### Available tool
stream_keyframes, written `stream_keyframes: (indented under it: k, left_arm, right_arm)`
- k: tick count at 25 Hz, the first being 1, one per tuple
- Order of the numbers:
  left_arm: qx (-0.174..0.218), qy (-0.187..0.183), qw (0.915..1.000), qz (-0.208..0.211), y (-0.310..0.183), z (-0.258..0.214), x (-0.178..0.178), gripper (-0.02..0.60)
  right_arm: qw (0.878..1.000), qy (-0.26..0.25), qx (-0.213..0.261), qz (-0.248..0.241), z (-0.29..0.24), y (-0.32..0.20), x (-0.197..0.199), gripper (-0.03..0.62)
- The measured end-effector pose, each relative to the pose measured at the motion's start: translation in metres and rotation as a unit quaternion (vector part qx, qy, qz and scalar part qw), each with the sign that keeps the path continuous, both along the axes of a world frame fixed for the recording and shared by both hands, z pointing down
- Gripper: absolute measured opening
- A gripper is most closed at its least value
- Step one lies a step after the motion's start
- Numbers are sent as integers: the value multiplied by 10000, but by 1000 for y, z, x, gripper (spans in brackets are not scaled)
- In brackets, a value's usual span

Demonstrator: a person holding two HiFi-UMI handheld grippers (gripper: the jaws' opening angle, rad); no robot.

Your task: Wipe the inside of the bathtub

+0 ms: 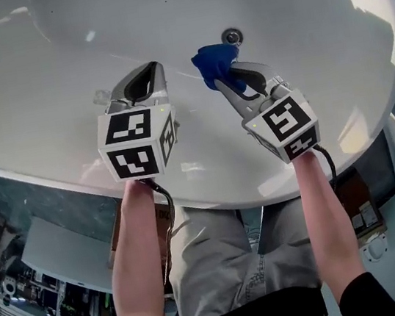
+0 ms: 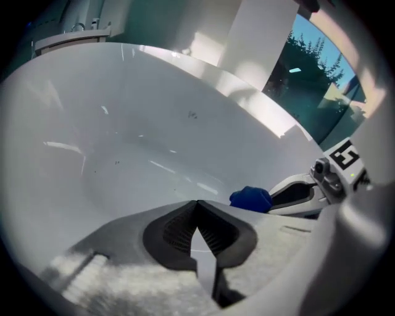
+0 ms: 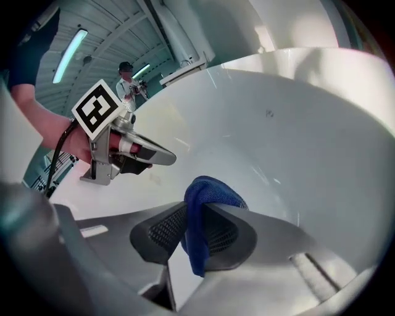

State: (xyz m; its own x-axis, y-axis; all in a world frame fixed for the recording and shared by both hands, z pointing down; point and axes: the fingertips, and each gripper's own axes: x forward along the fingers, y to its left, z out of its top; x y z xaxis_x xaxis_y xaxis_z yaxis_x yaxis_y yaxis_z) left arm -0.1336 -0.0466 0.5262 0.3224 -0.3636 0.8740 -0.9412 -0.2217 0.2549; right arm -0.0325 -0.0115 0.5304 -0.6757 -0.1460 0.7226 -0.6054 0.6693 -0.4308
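Observation:
A white bathtub (image 1: 60, 86) fills the head view, with its chrome drain (image 1: 232, 36) on the floor of the basin. My right gripper (image 1: 223, 76) is shut on a blue cloth (image 1: 214, 63) and holds it just beside the drain, low over the tub's inner surface. In the right gripper view the blue cloth (image 3: 207, 203) hangs pinched between the jaws. My left gripper (image 1: 142, 80) hovers to the left of it, jaws shut with nothing between them (image 2: 197, 210). The blue cloth (image 2: 251, 199) and the right gripper (image 2: 308, 188) show at the left gripper view's right.
The tub's rim (image 1: 211, 199) curves across in front of the person's legs. A dark shelf with clutter (image 1: 33, 291) stands at the lower left. A window with trees (image 2: 318, 80) lies beyond the tub, and a person (image 3: 128, 83) stands far back.

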Motion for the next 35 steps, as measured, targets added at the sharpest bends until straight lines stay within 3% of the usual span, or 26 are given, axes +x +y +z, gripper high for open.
stream_keyframes:
  k: [9, 21, 35]
  left_arm:
    - [-120, 162, 9996, 176, 0, 34, 4, 5]
    - [-203, 417, 9989, -110, -1, 53, -1, 5]
    - [-296, 647, 9973, -168, 13, 53, -2, 5]
  right_arm:
    - [9973, 304, -560, -364, 90, 35, -7, 83]
    - [9843, 536, -1145, -1230, 181, 73, -13, 83]
    - [9725, 474, -1855, -1326, 206, 111, -23, 83]
